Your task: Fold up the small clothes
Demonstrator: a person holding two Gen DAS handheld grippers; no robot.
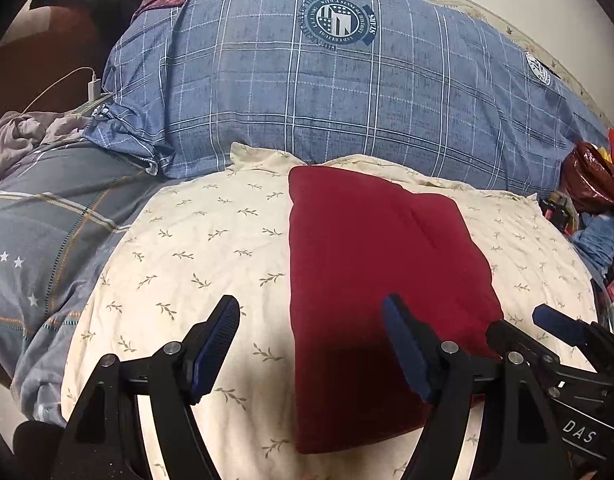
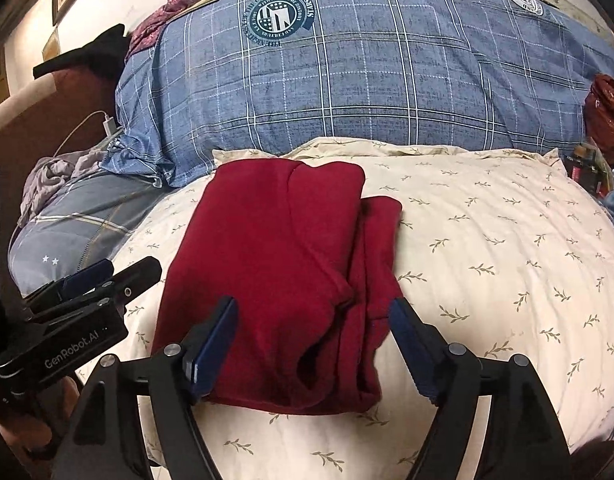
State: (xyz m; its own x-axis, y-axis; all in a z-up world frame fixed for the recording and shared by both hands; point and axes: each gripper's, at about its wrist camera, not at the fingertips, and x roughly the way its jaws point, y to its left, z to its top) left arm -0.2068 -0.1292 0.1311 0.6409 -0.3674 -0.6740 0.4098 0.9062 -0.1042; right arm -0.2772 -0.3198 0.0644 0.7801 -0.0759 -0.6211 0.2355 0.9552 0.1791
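A dark red garment (image 1: 367, 260) lies folded into a long rectangle on a cream leaf-print pillow (image 1: 187, 248). In the right wrist view the red garment (image 2: 275, 260) shows overlapping folded layers, with a narrower layer sticking out along its right side. My left gripper (image 1: 313, 332) is open above the garment's near left edge, and only its right finger is over the cloth. My right gripper (image 2: 311, 332) is open, its jaws straddling the garment's near end without pressing it. Each gripper shows in the other's view: the right gripper (image 1: 523, 326) and the left gripper (image 2: 107, 276).
A bulky blue plaid duvet (image 1: 327, 100) is piled behind the cream pillow (image 2: 487, 240). A grey-blue checked quilt (image 1: 47, 240) lies at the left. A white charger and cable (image 1: 93, 84) sit at the far left. A red plastic bag (image 1: 591, 176) and clutter crowd the right edge.
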